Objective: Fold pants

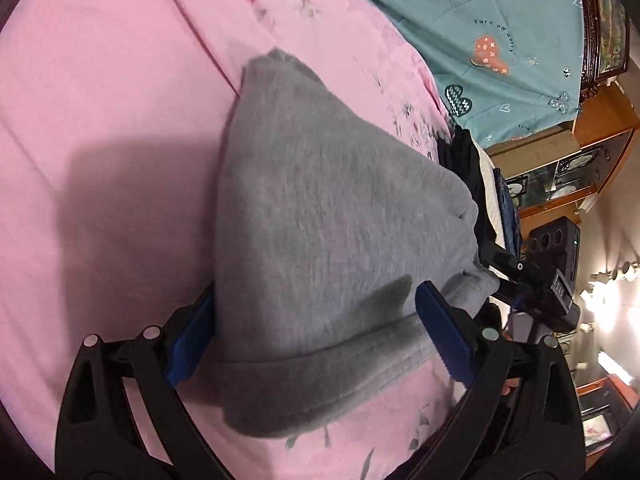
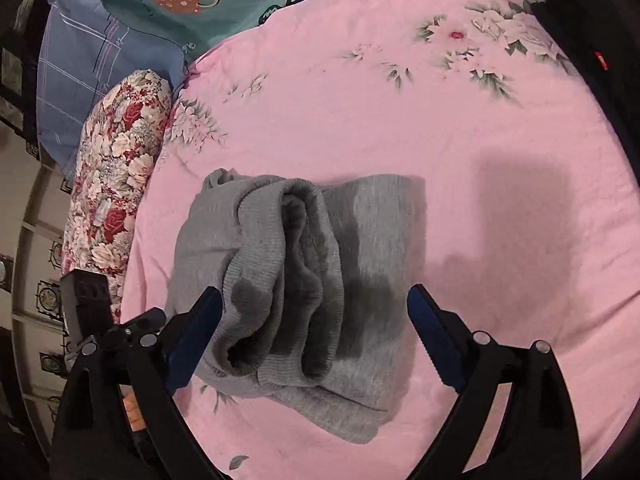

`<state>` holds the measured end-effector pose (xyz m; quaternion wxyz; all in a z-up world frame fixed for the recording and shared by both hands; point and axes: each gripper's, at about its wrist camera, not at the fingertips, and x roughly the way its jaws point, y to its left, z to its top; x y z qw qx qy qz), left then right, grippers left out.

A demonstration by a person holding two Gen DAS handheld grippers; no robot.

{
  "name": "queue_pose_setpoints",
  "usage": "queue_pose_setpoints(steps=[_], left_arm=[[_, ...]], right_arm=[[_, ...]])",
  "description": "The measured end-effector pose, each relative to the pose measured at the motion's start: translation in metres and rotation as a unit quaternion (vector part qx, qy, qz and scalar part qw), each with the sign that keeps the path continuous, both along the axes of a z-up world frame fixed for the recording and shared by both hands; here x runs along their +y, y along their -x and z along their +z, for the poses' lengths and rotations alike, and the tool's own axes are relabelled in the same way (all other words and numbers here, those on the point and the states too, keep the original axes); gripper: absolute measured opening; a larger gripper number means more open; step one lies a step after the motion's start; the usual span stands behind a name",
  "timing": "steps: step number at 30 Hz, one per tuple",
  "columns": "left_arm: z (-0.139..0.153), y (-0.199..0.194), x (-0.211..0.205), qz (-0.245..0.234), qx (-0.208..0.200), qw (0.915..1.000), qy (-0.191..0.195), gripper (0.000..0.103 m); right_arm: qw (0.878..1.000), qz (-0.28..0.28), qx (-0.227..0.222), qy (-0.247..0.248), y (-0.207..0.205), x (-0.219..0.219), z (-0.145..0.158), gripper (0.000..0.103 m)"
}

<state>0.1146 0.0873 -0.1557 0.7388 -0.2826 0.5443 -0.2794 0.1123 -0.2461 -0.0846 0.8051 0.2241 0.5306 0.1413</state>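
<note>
Gray pants [image 2: 296,264] lie bundled, folded over, on the pink bed [image 2: 440,140]. Both tongs, left [image 1: 316,336] and right [image 2: 316,328], gape wide, holding nothing. Next, probably flatten the bundle.

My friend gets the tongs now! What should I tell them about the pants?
Left tongs: open, straddling the grey pants, pads not pressing.
Right tongs: open, nothing held, over the pants' ribbed end.
Pants: folded into a thick bundle on the pink bedsheet, near the flowered pillow.
Done: the main folds.
Left: probably just tidy the loose ribbed end and flatten the bundle.
</note>
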Motion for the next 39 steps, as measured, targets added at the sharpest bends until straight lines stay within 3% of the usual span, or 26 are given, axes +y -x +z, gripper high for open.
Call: queue_pose_setpoints(steps=[3, 7, 10, 13, 16, 18, 20, 21, 22, 24, 27, 30, 32, 35, 39], left_arm=[[0.002, 0.001, -0.013, -0.011, -0.01, 0.9995, -0.029, 0.097], [0.004, -0.002, -0.014, -0.021, -0.01, 0.9995, -0.021, 0.097], [-0.002, -0.013, -0.016, -0.03, 0.0, 0.9995, -0.007, 0.1], [-0.001, -0.022, -0.023, -0.043, 0.002, 0.999, -0.014, 0.101], [0.0, -0.026, -0.028, -0.036, 0.003, 0.9991, -0.021, 0.101], [0.005, -0.02, -0.032, -0.026, -0.007, 0.9986, -0.045, 0.094], [0.018, -0.009, -0.038, -0.03, -0.042, 0.9957, -0.077, 0.073], [0.025, -0.005, -0.04, -0.03, -0.057, 0.9938, -0.091, 0.068], [0.033, 0.0, -0.044, -0.03, -0.073, 0.9911, -0.107, 0.059], [0.044, 0.006, -0.049, -0.031, -0.091, 0.9865, -0.132, 0.052], [0.053, 0.01, -0.05, -0.023, -0.103, 0.9837, -0.145, 0.046], [0.067, 0.005, -0.043, -0.019, -0.116, 0.9836, -0.137, 0.046], [0.085, -0.01, -0.047, -0.02, -0.141, 0.9791, -0.146, 0.046], [0.109, -0.06, -0.053, -0.015, -0.154, 0.976, -0.154, 0.047], [0.113, -0.151, -0.058, 0.006, -0.15, 0.9788, -0.139, 0.046]], right_arm=[[1.0, 0.014, 0.01, 0.014, -0.006, 0.009, -0.006, 0.094], [0.997, 0.023, 0.032, 0.061, -0.001, 0.009, -0.019, 0.102], [0.997, 0.026, 0.068, -0.016, 0.001, -0.001, -0.038, 0.102], [0.99, 0.035, 0.102, -0.095, -0.008, -0.007, -0.059, 0.102], [0.987, 0.041, 0.098, -0.122, -0.014, -0.009, -0.063, 0.102], [0.986, 0.047, 0.089, -0.134, -0.016, -0.007, -0.061, 0.102], [0.988, 0.045, 0.07, -0.13, -0.012, -0.002, -0.057, 0.083], [0.991, 0.046, 0.058, -0.113, -0.009, 0.0, -0.053, 0.065], [0.994, 0.051, 0.04, -0.093, -0.004, 0.003, -0.044, 0.057], [0.997, 0.056, 0.003, -0.047, 0.008, 0.01, -0.026, 0.052], [0.998, 0.058, -0.035, 0.014, 0.021, 0.025, -0.01, 0.051], [0.996, 0.053, -0.059, 0.033, 0.024, 0.027, 0.002, 0.05], [0.995, 0.055, -0.078, 0.037, 0.02, 0.026, 0.016, 0.05], [0.993, 0.057, -0.094, 0.032, -0.015, 0.023, 0.036, 0.05], [0.993, 0.043, -0.106, 0.027, -0.094, 0.019, 0.053, 0.051]])
